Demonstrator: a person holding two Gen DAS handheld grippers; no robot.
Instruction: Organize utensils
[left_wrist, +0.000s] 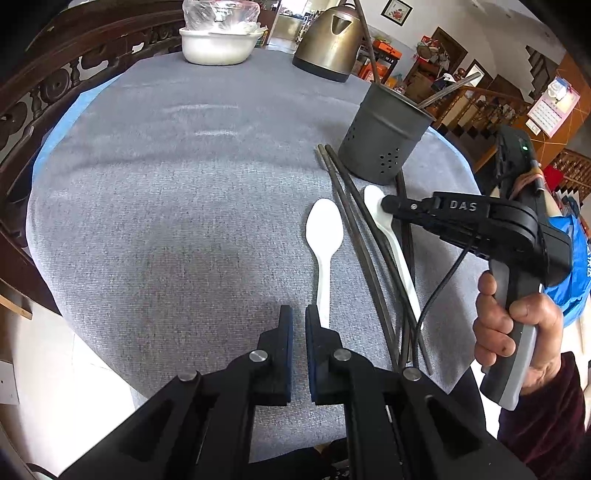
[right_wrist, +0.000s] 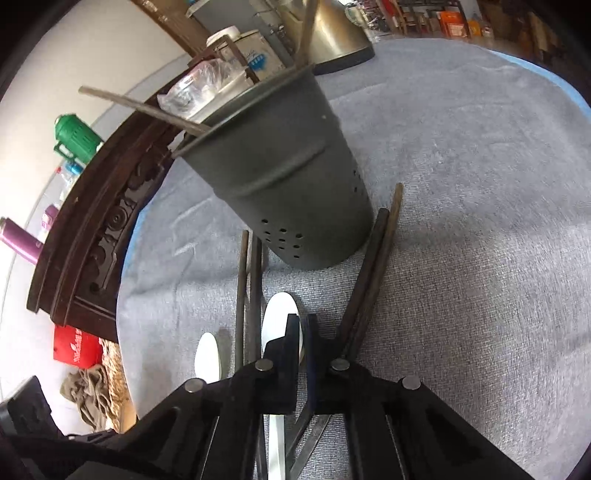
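Right gripper (left_wrist: 384, 203) fingers look pinched shut on the far white spoon (left_wrist: 391, 236) at its bowl end, handle trailing back from the holder (left_wrist: 384, 136) just ahead; left gripper (left_wrist: 299, 321) closed, empty.

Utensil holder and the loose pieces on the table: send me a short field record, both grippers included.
holder: dark grey holder, upright on the grey cloth, two sticks leaning out of it
loose spoons: two white, the left spoon free, the right spoon at the right gripper
loose chopsticks: dark chopsticks flat beside the spoons
left gripper: shut, empty, above the left spoon's handle
right gripper: shut on the right spoon's bowl
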